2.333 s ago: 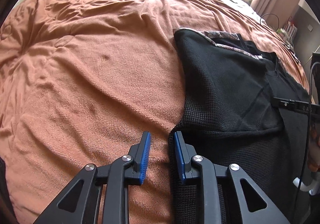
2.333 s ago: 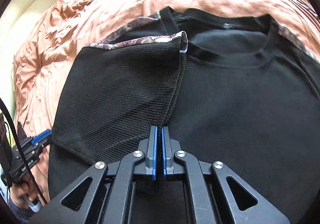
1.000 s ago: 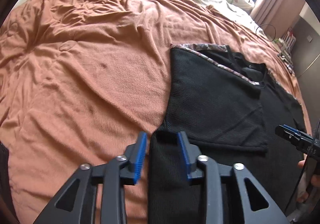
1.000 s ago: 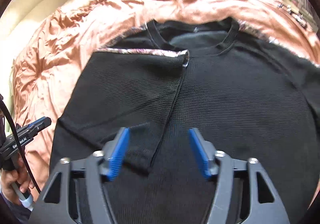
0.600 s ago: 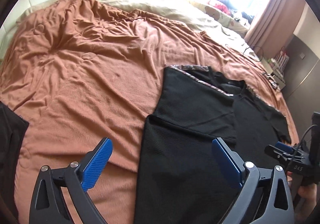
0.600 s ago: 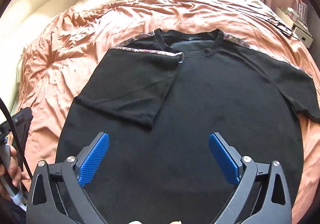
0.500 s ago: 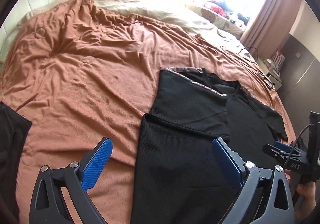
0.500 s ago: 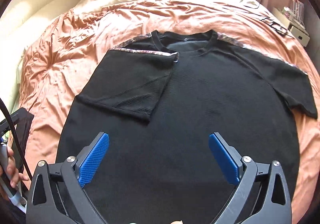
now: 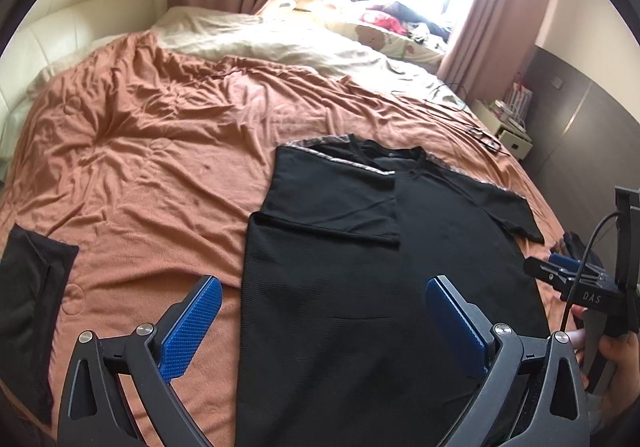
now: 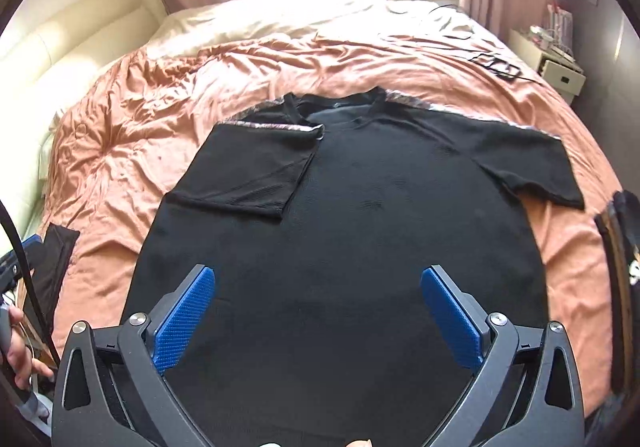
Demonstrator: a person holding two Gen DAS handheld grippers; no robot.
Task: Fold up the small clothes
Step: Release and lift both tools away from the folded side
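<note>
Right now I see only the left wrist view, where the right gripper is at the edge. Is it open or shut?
Observer: Open. The right gripper has its jaws wide apart over the lower half of the shirt and holds nothing.
Operator: Thank you. Does anything lie beyond the spread sleeve, on that side?
Observer: Yes. A dark item with a tan stripe lies on the blanket just past that sleeve, apart from it. I cannot tell what it is.
</note>
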